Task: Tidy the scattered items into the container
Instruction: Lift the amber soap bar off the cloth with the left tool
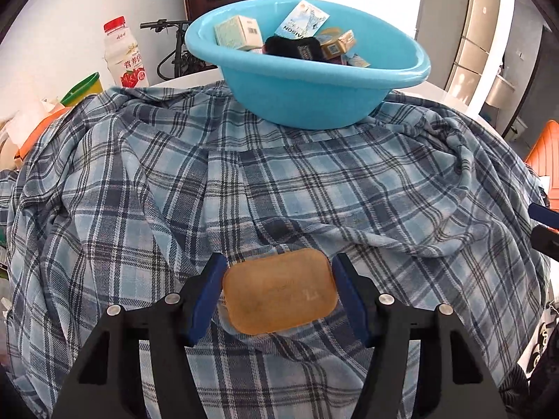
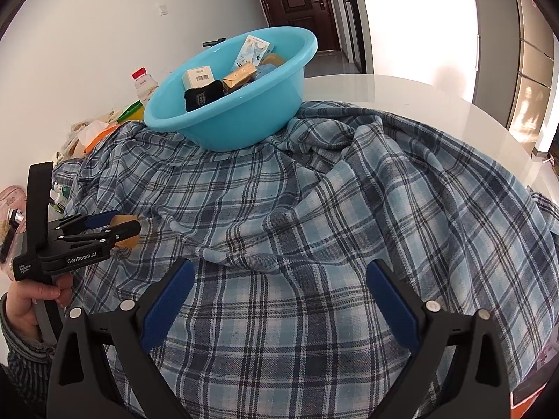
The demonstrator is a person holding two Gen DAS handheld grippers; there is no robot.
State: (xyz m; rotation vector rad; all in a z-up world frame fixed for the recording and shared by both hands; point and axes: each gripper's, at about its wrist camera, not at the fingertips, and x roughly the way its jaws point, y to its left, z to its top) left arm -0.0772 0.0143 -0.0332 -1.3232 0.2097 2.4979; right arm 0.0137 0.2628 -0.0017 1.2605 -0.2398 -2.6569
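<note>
On the left, an amber soap bar [image 1: 279, 289] is pinched between the blue pads of the left tongs [image 1: 277, 291], low on the plaid cloth [image 1: 314, 192]. Loose fabric may be caught with it, and the bar could slip out. Further right, the blue basin [image 1: 314, 80] waits, already part filled. The right tongs [image 2: 279, 303] are held wide, empty.

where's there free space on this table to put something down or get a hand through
Free: the plaid cloth between the blue basin and the right tool, and the bare white tabletop right of the basin. Crowded: the table's left edge, with bottle and clutter, and around the left tool closed on the soap bar.
</note>
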